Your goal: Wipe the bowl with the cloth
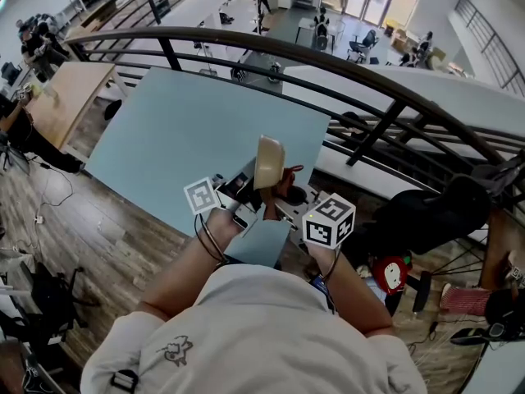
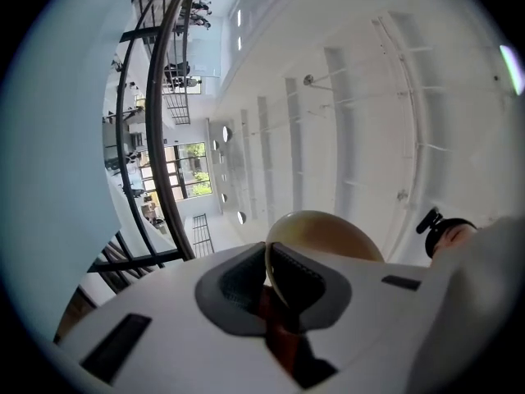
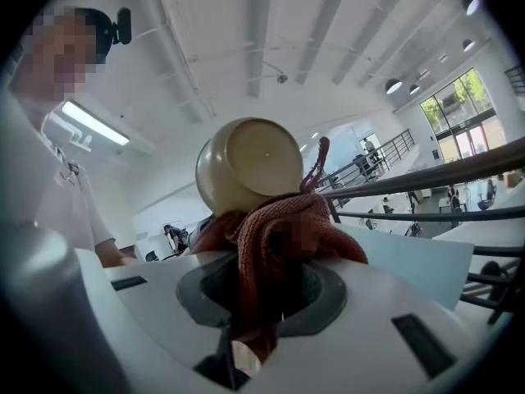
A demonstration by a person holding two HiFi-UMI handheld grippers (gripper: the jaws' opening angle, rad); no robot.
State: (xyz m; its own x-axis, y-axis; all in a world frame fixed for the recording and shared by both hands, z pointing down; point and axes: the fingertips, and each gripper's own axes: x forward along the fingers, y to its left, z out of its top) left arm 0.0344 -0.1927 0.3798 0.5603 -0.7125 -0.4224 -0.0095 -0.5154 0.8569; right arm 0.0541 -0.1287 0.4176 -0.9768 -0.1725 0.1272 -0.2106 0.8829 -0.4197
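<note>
Up by the near corner of the bench (image 1: 180, 130): bowl (image 1: 269, 162), held in the air, tipped on its side.
Bowl look: cream, glossy, thin-rimmed, with a small flat base.
Left claw (image 2: 271, 281): barely parted, pads clamped on the bowl's rim.
Right claw (image 3: 262, 290): closed on a bunched rust-red knitted cloth (image 3: 279, 236), touching the bowl's outer wall.
Right gripper view alone: shows the base face-on.
Head view alone: shows both claws meeting at the bowl.
</note>
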